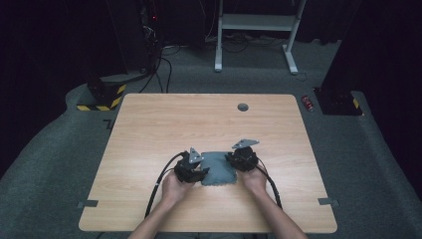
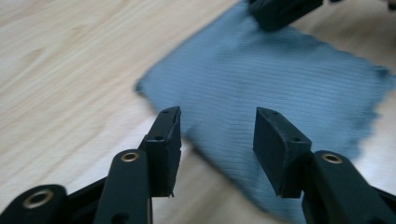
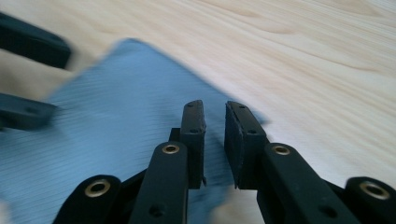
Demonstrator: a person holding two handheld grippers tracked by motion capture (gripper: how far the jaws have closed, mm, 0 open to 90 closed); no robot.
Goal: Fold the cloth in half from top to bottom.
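A light wood-grain desk (image 1: 149, 129) stands on grey carpet in a dark room. Nearest the front edge, a person's two forearms come in over the desk, each hand holding a black gripper with a trailing cable. The left gripper (image 1: 191, 169) sits at the left edge of a grey-blue cloth (image 1: 217, 169), which lies flat on the desk near the front, a little right of centre. In the left gripper view its fingers (image 2: 164, 144) stand well apart above the cloth (image 2: 280, 88), with nothing pinched between them; the cloth's near edge runs under the gap. The right gripper (image 1: 243, 158) is at the cloth's right edge. In the right gripper view its fingers (image 3: 194, 135) stand close together with a narrow gap showing between the pads, over a corner of the cloth (image 3: 112, 107); no fabric can be seen gripped in that gap. Farther out, the bare desk top carries a round grey cable port (image 1: 243, 107) near its far edge. Beyond the desk, a white metal frame (image 1: 256, 30) stands on the carpet, a black-and-yellow striped base (image 1: 102, 97) lies off the far left corner, and a small red object (image 1: 308, 103) lies on the floor off the far right corner.
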